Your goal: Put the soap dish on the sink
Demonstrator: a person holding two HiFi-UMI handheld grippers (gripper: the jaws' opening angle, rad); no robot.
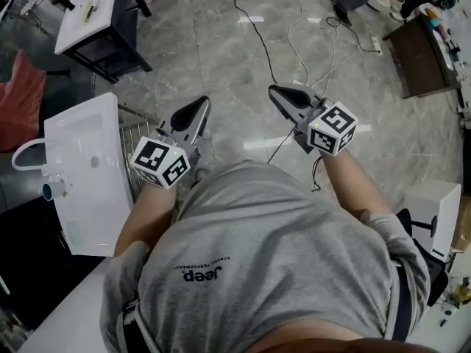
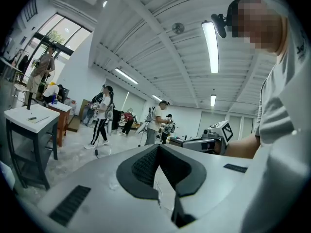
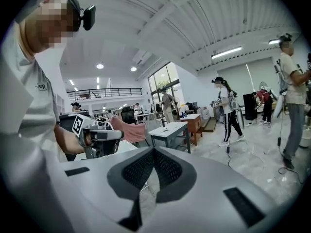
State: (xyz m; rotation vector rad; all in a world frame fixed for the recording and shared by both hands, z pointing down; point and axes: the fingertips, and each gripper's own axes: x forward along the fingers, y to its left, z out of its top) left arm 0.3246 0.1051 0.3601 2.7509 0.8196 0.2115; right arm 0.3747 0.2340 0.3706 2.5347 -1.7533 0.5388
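Note:
A white sink [image 1: 81,175] with a curved faucet stands at my left. I cannot make out a soap dish in any view. My left gripper [image 1: 202,101] is held out over the marble floor, to the right of the sink, its jaws shut with nothing between them. In the left gripper view the dark pads [image 2: 146,166] meet at the tip. My right gripper [image 1: 274,89] hangs beside it, further right, also shut and empty; its pads [image 3: 167,169] touch in the right gripper view. Each gripper shows in the other's view, with nothing in either.
A wire rack [image 1: 132,134] stands between the sink and my left arm. A white table [image 1: 92,9] is at the far left, a brown cabinet [image 1: 423,54] at the far right. Cables [image 1: 250,20] cross the floor ahead. Several people stand about the hall.

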